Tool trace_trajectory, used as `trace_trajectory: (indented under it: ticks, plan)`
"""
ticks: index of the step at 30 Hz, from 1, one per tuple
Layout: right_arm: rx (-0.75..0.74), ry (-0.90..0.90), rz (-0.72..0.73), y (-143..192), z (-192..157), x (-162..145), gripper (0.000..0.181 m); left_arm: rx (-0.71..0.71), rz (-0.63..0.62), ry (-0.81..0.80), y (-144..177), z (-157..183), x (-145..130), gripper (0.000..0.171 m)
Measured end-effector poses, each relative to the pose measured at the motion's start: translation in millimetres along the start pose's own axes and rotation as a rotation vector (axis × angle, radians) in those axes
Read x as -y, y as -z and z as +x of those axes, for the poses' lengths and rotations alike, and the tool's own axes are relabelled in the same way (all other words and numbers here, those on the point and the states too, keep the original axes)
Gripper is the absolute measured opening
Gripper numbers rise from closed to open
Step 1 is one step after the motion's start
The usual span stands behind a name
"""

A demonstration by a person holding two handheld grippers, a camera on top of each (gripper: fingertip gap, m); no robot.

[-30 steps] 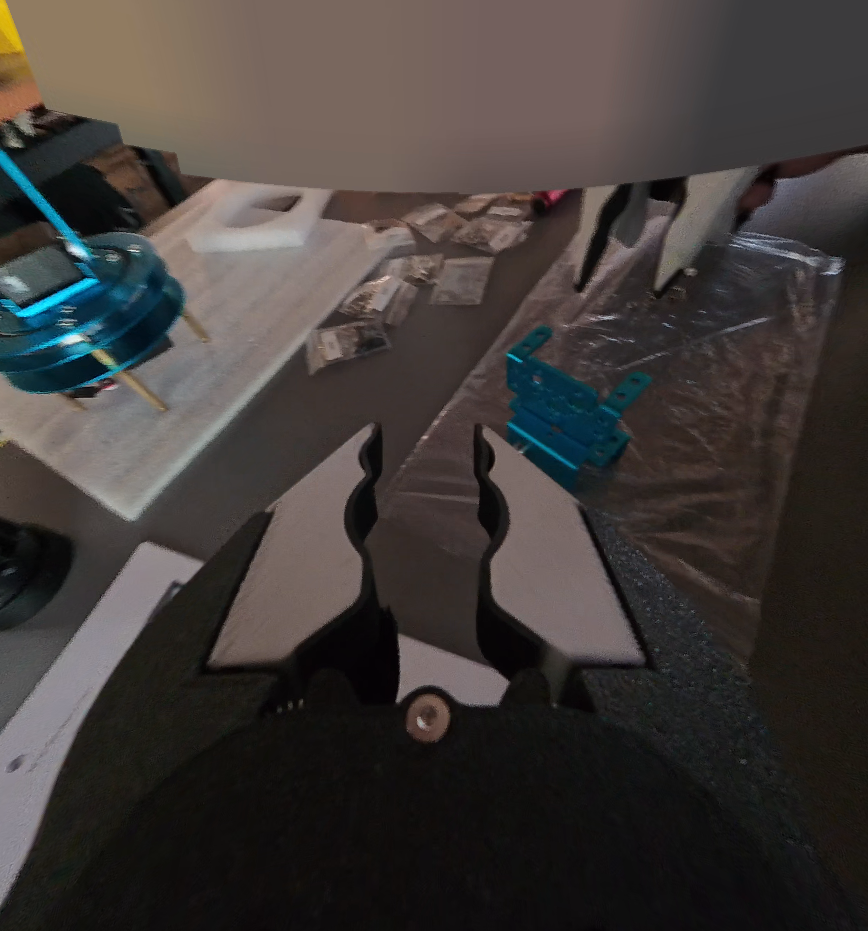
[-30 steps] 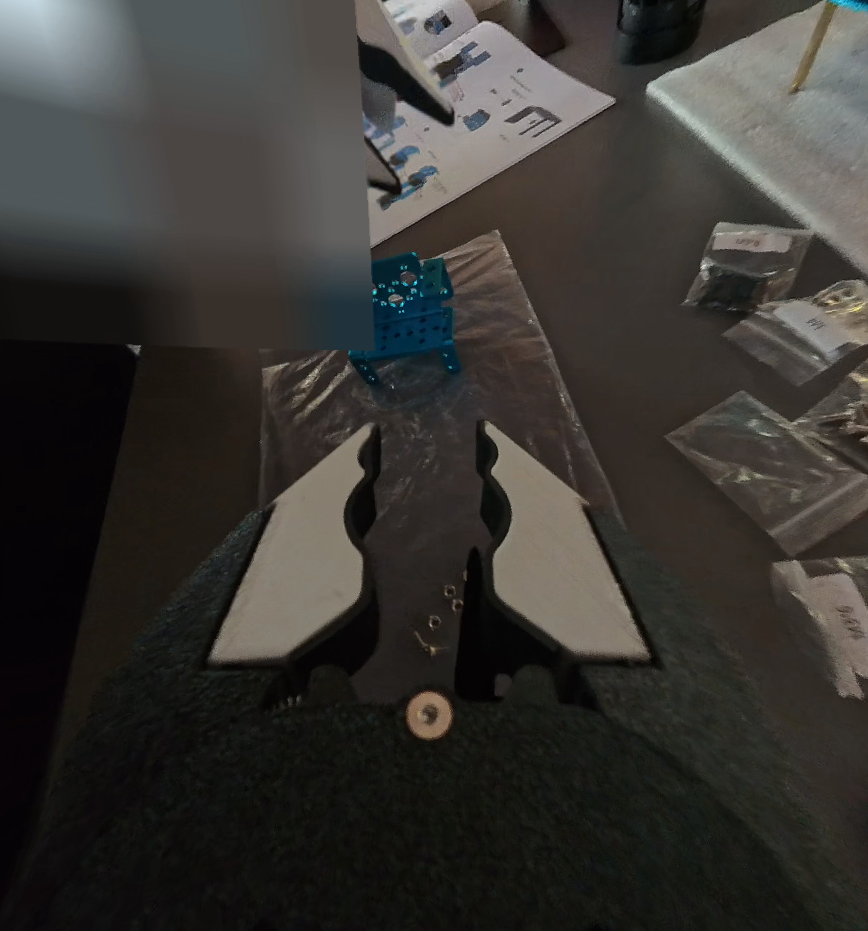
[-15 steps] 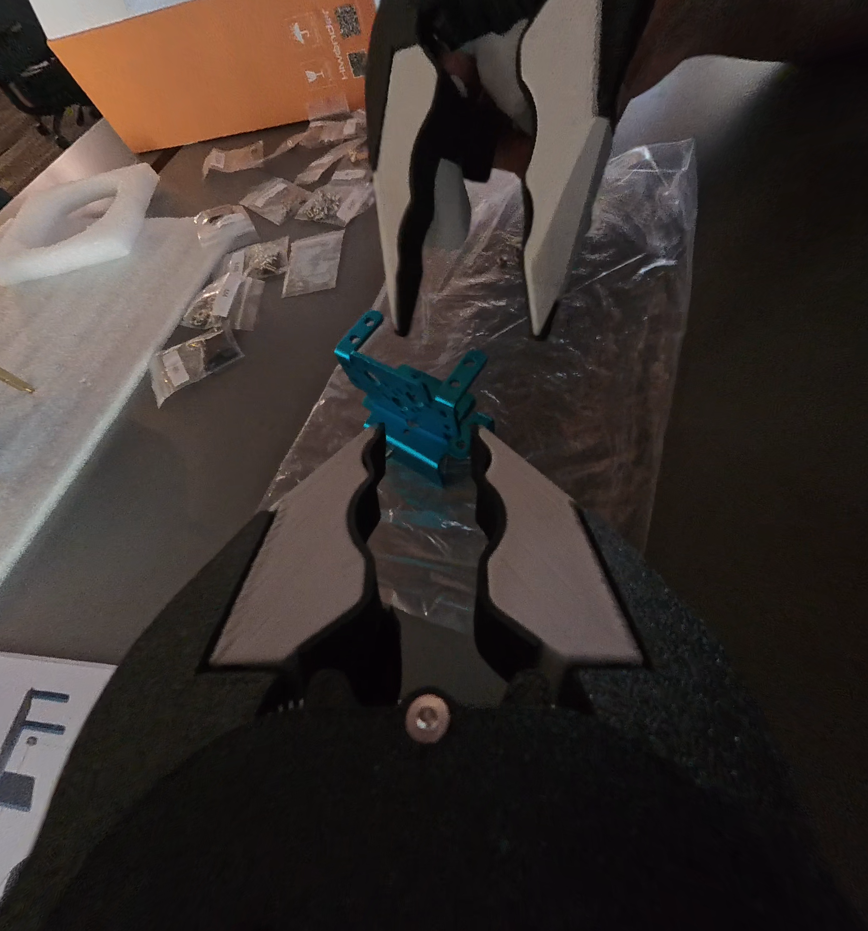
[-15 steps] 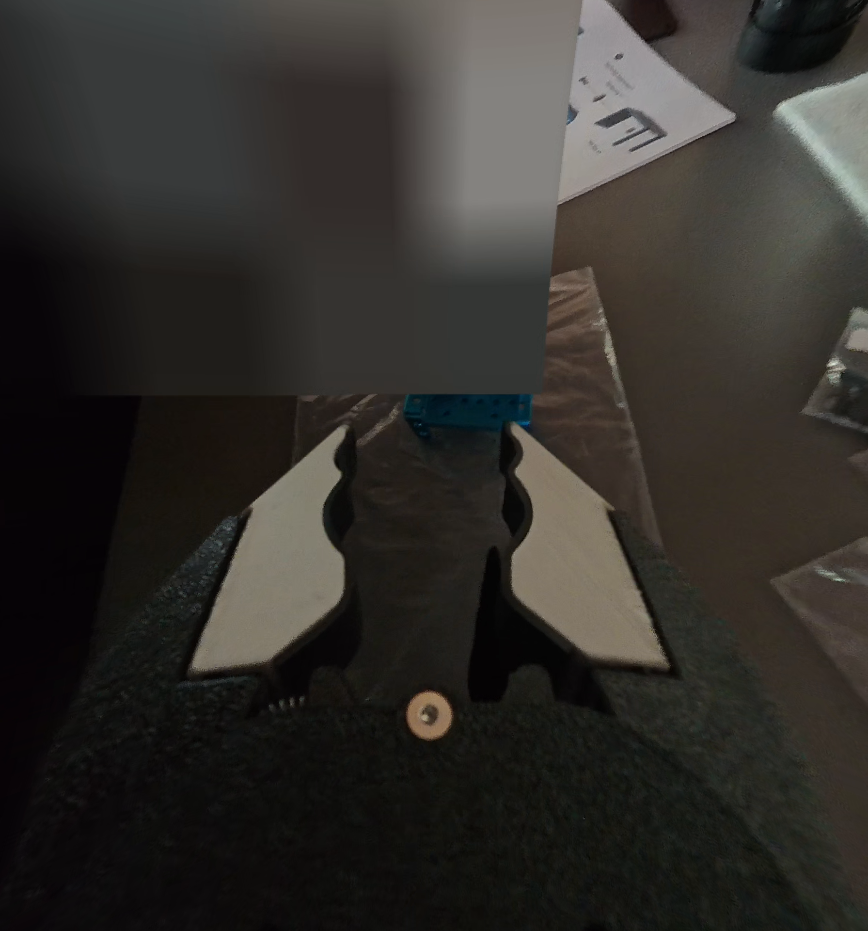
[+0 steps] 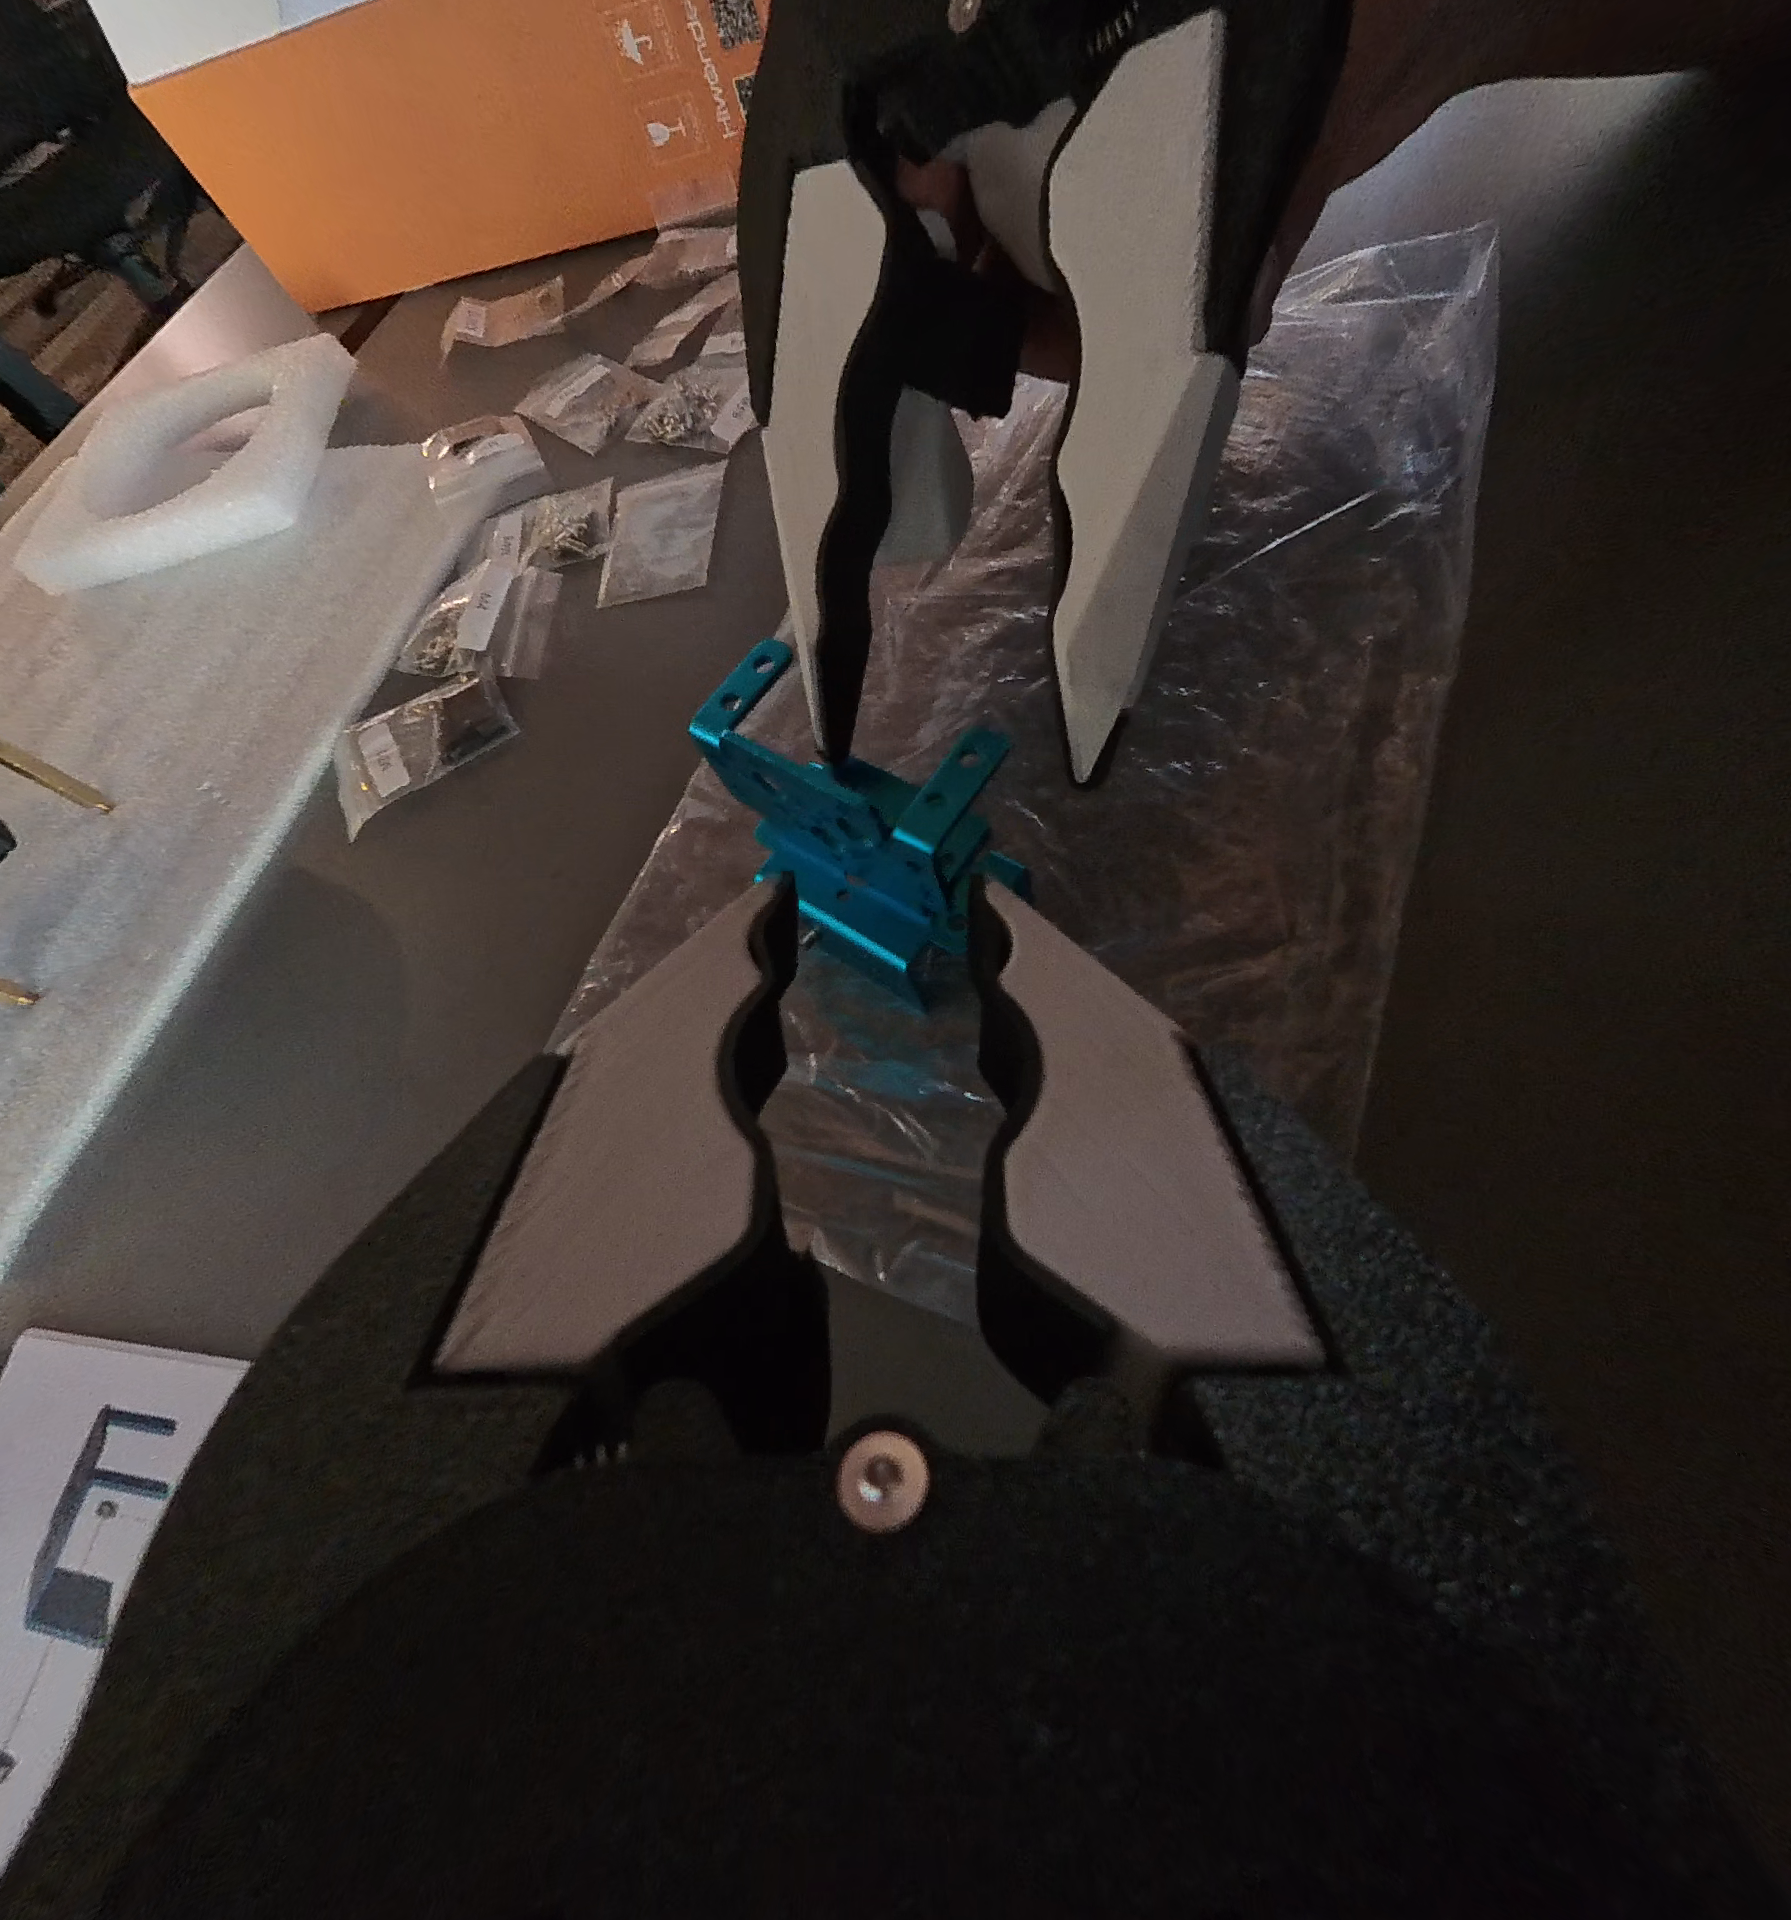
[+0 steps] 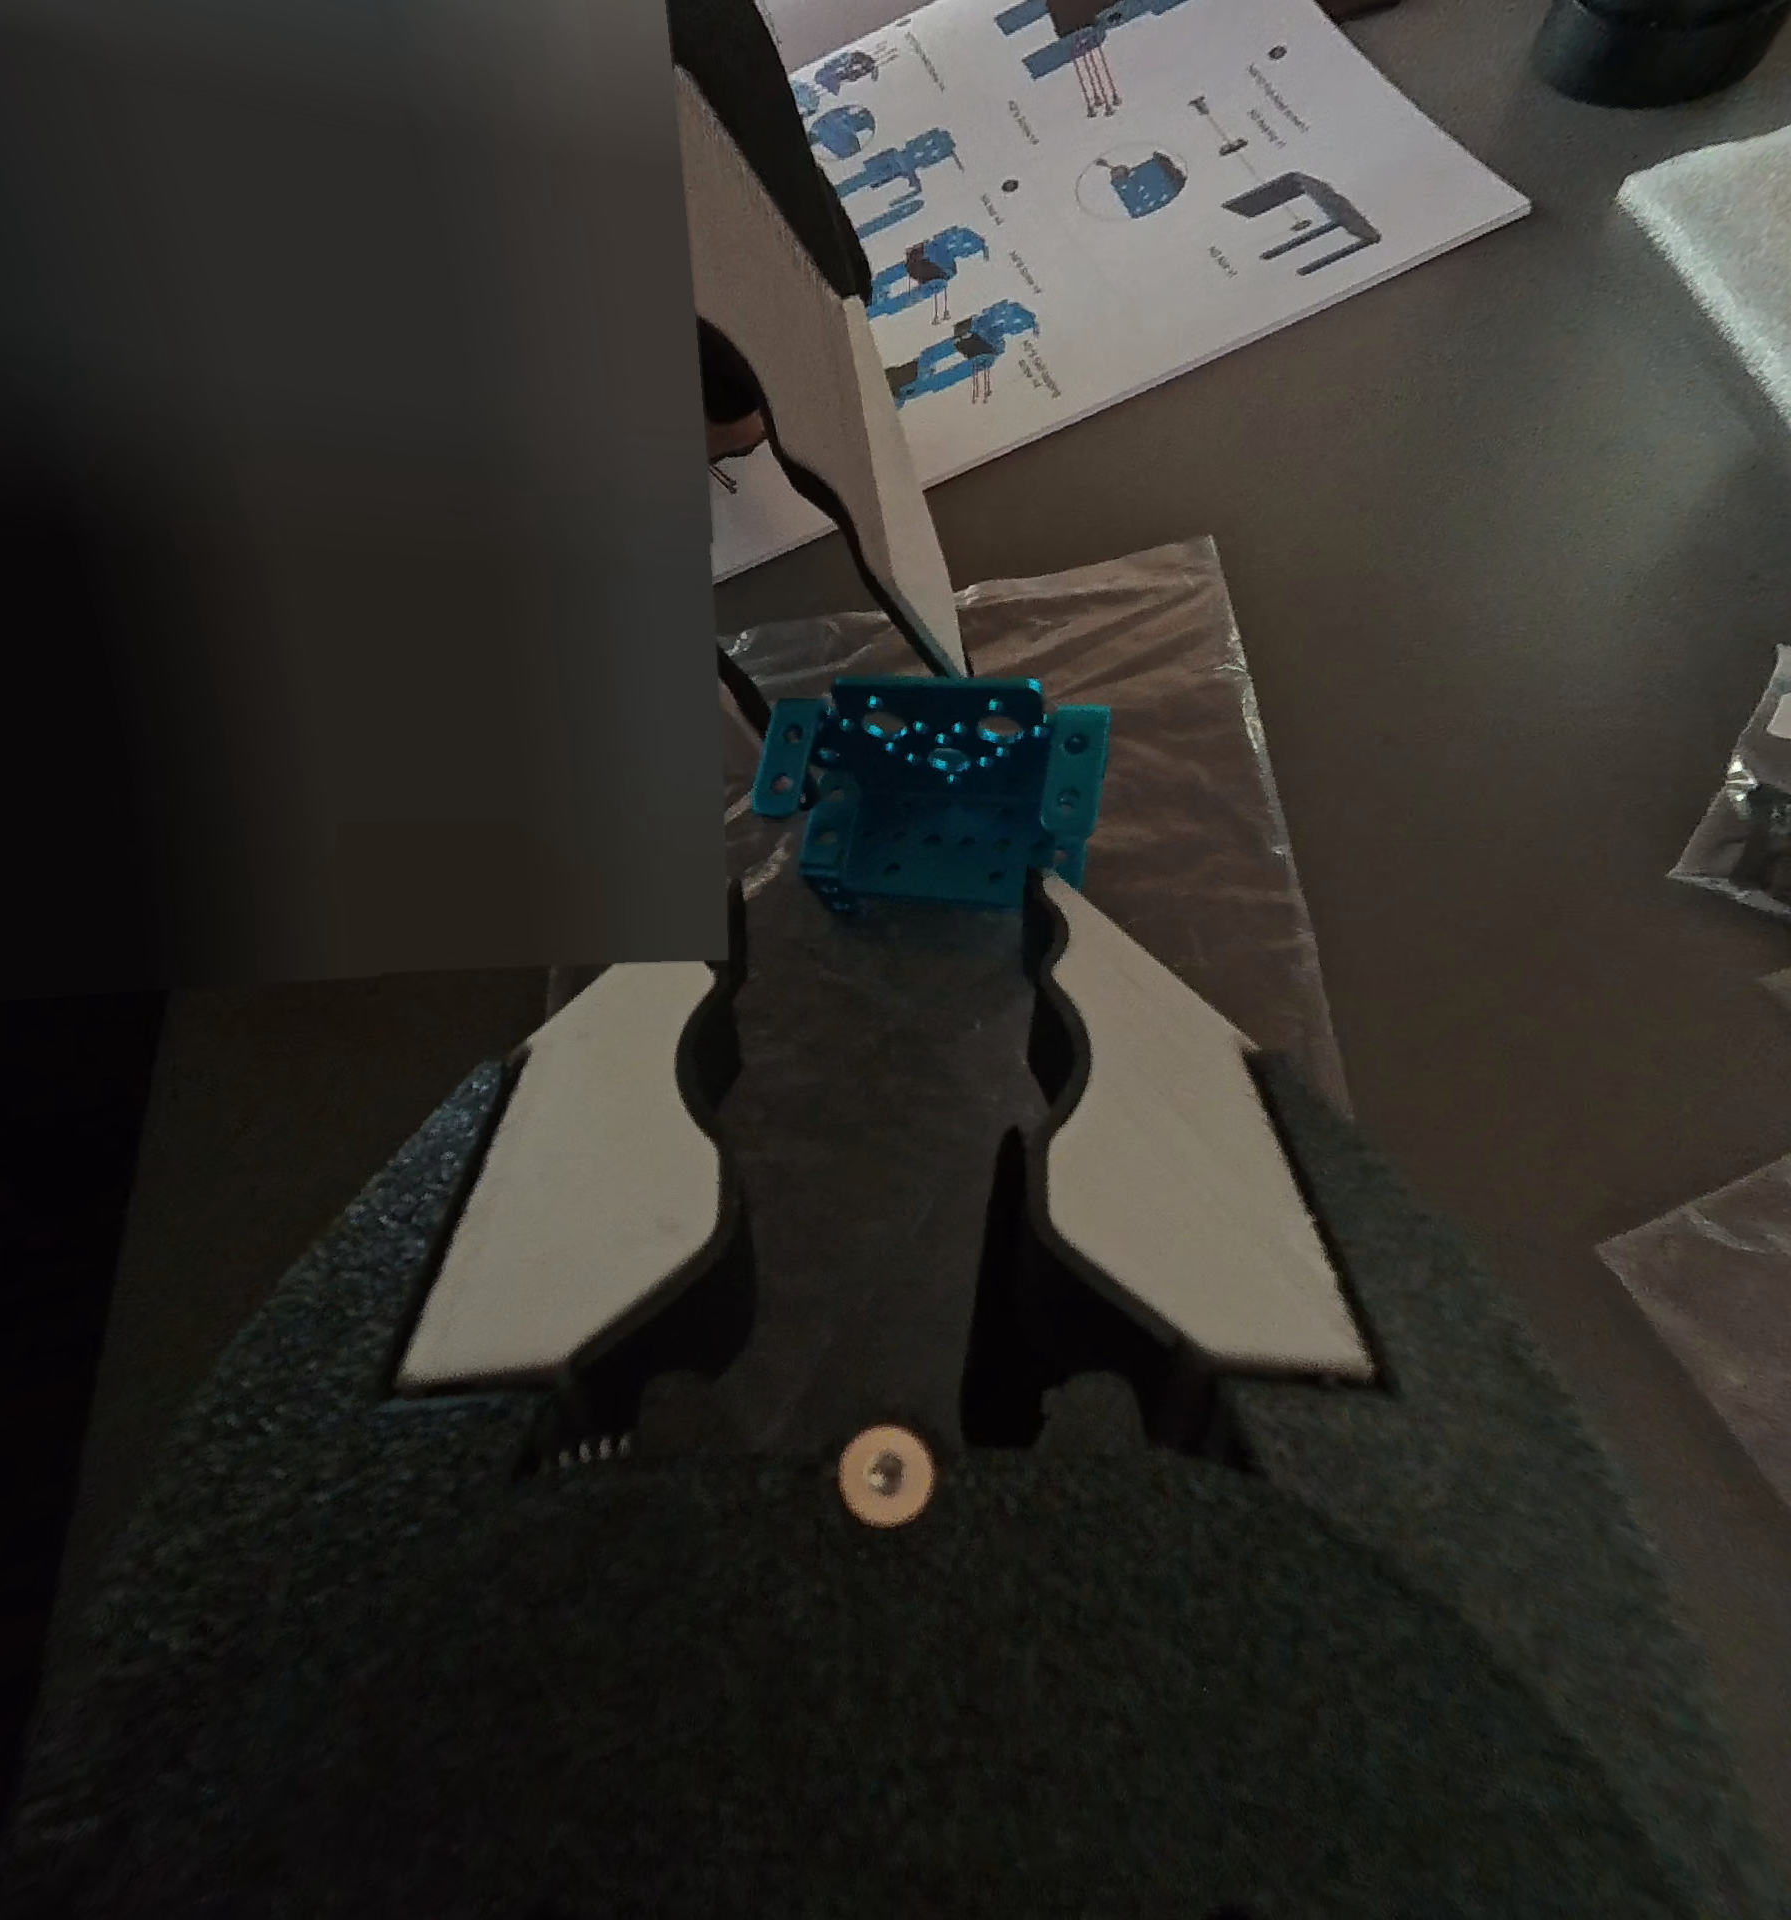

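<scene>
Where the dark table (image 5: 1649, 727) fills both views, an orange cardboard box (image 5: 434, 156) is seen at the upper left of the left wrist view, printed with symbols and lettering that are not reproduced. A white foam slab (image 5: 164, 810) lies along the left edge, with a white foam ring (image 5: 184, 468) on its far end. A clear plastic sheet (image 5: 1286, 810) is spread at centre frame. A white instruction sheet (image 6: 1130, 208), printed with blue part diagrams and small captions, occupies the top of the right wrist view; a grey mosaic patch covers the upper left there. Small clear bags of hardware (image 5: 558, 540) bearing white labels are scattered at upper centre-left of the left wrist view.

On the plastic sheet stands a blue perforated metal bracket assembly (image 5: 870, 852). The left gripper (image 5: 880, 914) is seen with jaws apart, its tips on either side of the bracket's near end; contact cannot be judged. The right gripper (image 6: 891, 904) is likewise spread, wider than the bracket, its tips just reaching the bracket's base; from the left wrist view one tip appears to touch the bracket's top, the other hangs apart from it.
</scene>
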State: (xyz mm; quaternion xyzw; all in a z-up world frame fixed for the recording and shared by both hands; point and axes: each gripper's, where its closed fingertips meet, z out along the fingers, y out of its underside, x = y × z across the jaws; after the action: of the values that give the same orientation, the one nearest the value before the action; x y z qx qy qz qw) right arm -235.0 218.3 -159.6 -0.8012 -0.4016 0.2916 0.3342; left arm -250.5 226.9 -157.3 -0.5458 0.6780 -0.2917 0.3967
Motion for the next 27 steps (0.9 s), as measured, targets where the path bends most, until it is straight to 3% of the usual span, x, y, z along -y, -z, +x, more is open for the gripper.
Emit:
trace_trajectory:
  ticks: [27]
  plan:
    - [0.033,-0.028,0.015,2,0,0,0.05,-0.025,-0.013,-0.053,-3,11,-1,0.023]
